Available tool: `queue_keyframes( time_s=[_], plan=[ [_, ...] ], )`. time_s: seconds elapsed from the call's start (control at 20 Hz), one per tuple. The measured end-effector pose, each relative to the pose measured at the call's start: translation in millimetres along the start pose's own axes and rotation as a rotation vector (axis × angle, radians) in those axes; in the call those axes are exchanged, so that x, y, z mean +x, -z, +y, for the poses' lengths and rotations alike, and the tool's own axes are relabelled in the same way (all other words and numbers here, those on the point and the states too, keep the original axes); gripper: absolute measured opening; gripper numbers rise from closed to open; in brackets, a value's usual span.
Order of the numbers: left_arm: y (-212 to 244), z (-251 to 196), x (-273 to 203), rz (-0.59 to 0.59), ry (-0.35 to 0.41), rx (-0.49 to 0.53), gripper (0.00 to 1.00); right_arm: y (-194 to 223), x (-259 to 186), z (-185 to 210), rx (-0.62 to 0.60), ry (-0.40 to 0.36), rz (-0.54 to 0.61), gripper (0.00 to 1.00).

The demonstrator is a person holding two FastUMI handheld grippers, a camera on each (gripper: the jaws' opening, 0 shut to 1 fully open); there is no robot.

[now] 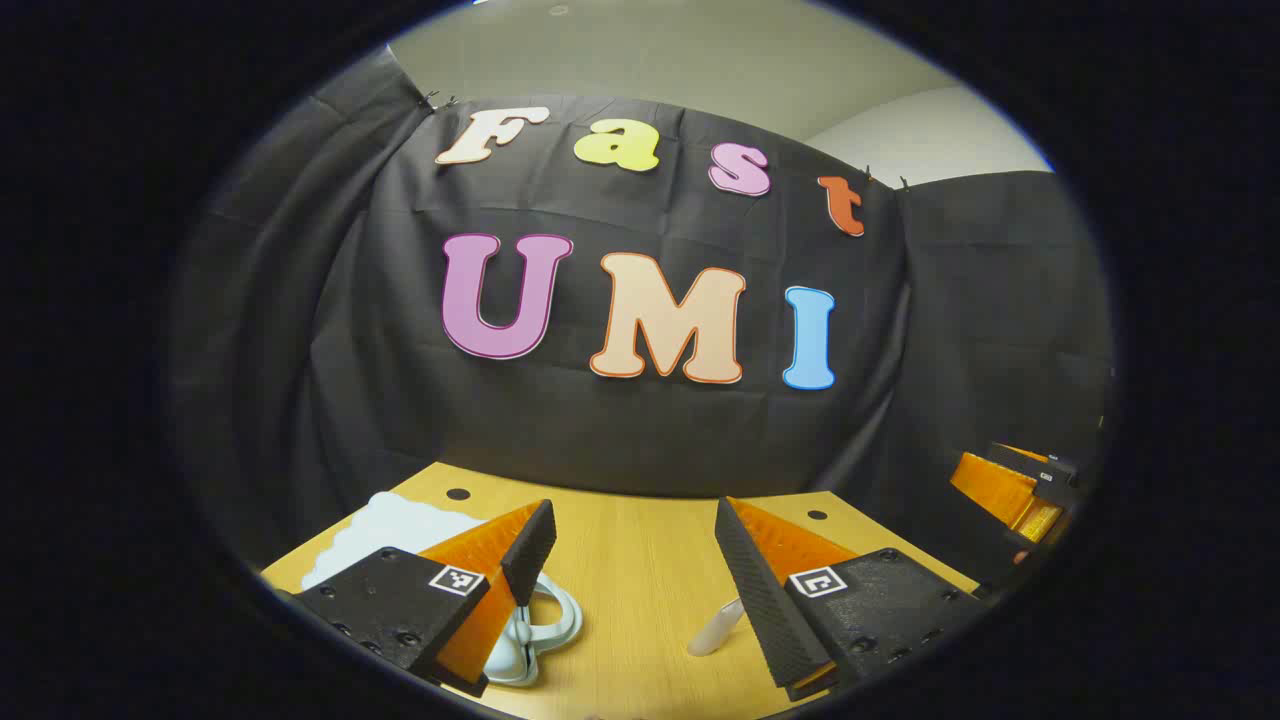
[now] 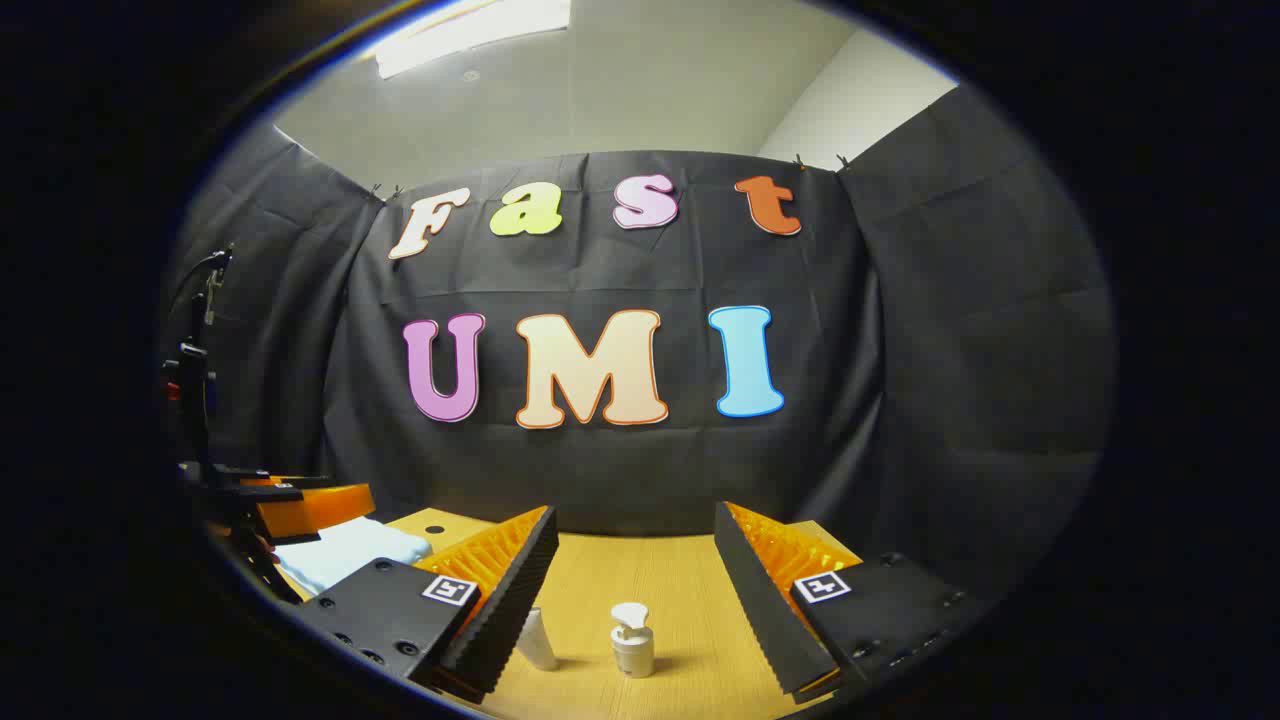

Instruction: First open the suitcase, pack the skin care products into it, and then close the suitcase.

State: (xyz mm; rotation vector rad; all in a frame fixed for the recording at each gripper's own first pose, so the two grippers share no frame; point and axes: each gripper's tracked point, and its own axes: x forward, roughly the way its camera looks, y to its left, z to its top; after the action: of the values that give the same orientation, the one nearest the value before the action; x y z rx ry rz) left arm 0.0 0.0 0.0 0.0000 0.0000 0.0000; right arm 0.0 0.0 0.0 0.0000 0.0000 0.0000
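I judge nothing packed yet: pump bottle [image 2: 632,638] and tube [image 2: 536,640] stand on the table [image 2: 640,590] right of the pale suitcase [image 1: 400,522] (apparently unopened); left gripper [image 1: 634,560] and right gripper [image 2: 634,580] both gape, holding nothing.

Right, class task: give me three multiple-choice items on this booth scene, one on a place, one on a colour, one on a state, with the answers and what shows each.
1. Where does the pump bottle stand?
A. on the wooden table
B. on the pale blue suitcase
C. between closed fingers

2. What colour is the pump bottle?
A. orange
B. white
C. black

3. How is the right gripper?
A. shut on the tube
B. shut on nothing
C. open

Answers: 1 A, its base rests on bare wood; 2 B, pump and body are white; 3 C, a wide gap separates its fingers, touching nothing.
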Motion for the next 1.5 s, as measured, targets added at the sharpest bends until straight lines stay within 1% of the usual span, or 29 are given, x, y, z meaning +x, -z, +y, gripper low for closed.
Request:
queue_keyframes(
  time_s=[0.4,0.6,0.65,0.8,0.9,0.95,1.15,1.3,1.4,1.5],
  plan=[
    [5.8,5.0,-3.2,0.020,-0.033,0.013,0.94,1.1,-0.5,-12.2,0.003,0.005,0.008,0.99],
    [8.4,3.6,-4.2,0.027,-0.039,0.002,0.94,1.8,-0.1,-15.0,-0.004,0.003,0.008,0.99],
    [9.3,3.5,-4.5,0.027,-0.040,0.001,0.94,2.6,-1.4,-15.1,-0.005,0.002,0.006,1.00],
    [11.6,4.8,-2.7,0.034,-0.044,-0.007,0.94,3.1,-1.0,-14.7,-0.013,0.002,0.009,0.99],
    [15.6,7.4,-0.9,0.045,-0.048,-0.017,0.94,4.3,-1.4,-12.7,-0.017,-0.003,0.012,1.00],
    [21.2,8.6,0.4,0.059,-0.049,-0.027,0.94,4.8,-2.0,-12.4,-0.021,-0.004,0.012,0.99],
    [43.3,14.9,13.1,0.155,-0.038,-0.066,0.95,9.0,-3.4,-9.7,-0.047,-0.007,0.022,0.99],
    [51.4,18.6,29.9,0.218,-0.023,-0.138,0.95,11.0,-5.4,-7.3,-0.052,-0.006,0.025,0.99],
    [63.5,25.9,45.4,0.283,-0.026,-0.177,0.95,12.6,-7.1,-7.9,-0.060,-0.004,0.028,1.00],
    [79.9,37.0,60.7,0.369,-0.045,-0.220,0.94,14.4,-11.4,-10.7,-0.074,0.002,0.031,0.99]
  ],
)
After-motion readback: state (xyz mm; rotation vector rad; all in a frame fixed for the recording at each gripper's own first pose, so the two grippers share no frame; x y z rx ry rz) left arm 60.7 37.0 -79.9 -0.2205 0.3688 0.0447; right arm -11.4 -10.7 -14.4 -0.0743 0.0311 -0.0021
